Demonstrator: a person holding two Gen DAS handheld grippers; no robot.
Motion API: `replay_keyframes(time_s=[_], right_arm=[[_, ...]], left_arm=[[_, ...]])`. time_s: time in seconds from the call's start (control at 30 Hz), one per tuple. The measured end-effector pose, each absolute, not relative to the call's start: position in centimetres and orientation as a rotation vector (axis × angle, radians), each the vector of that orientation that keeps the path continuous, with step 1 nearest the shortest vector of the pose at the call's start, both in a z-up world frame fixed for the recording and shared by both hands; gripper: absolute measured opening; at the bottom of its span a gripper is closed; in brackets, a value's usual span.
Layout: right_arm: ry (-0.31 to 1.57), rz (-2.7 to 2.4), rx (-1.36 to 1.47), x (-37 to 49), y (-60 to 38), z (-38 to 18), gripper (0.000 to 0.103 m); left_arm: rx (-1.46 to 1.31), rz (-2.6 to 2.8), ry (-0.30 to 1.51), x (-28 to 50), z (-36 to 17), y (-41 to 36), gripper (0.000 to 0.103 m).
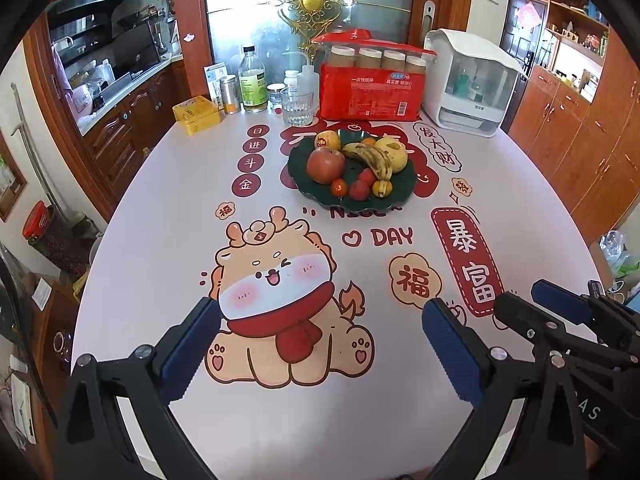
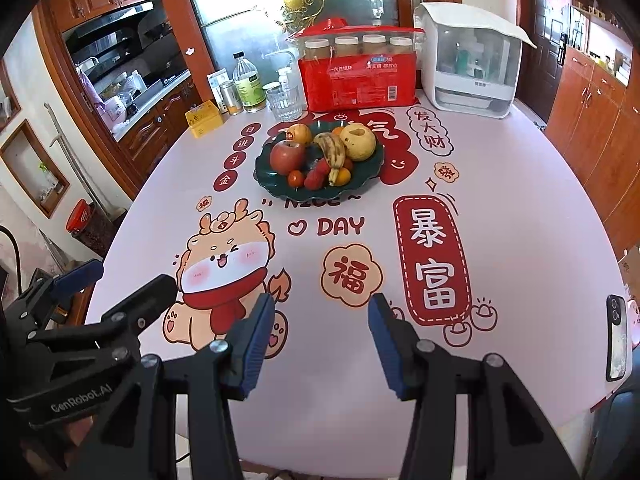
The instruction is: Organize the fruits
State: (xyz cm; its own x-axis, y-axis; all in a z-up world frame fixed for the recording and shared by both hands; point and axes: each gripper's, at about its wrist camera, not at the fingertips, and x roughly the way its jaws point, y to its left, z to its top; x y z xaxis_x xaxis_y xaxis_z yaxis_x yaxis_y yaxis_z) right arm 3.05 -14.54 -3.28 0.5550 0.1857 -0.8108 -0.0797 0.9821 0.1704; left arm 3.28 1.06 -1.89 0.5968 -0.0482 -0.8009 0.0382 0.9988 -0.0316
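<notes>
Left tongs [image 1: 322, 338], blue-padded black fingers, gape wide and empty over the near edge of the pink cartoon-printed worktop [image 1: 160, 208]. Dark green scalloped plate [image 1: 402, 194] sits toward the far edge, holding a red apple [image 1: 325, 165], a spotted yellow banana [image 1: 370, 158], a yellow pear [image 1: 394, 152] and small red fruits.

Right-wrist view: right tongs [image 2: 322, 338] stand partly open, nothing between the pads, near edge too. Black phone [image 2: 616, 338] lies at the worktop's right edge.

dark green plate [image 1: 400, 196], red apple [image 1: 325, 165], spotted yellow banana [image 1: 370, 157]
</notes>
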Motion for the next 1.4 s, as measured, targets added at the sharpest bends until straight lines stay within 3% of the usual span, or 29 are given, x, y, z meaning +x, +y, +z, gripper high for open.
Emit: replay_keyframes(time_s=[1.4], right_arm=[[0.984, 0.121, 0.105, 3.2, -14.8, -3.5, 0.049]], left_arm=[[-0.011, -0.053, 0.943, 3.5, -2.3, 0.1, 0.100]])
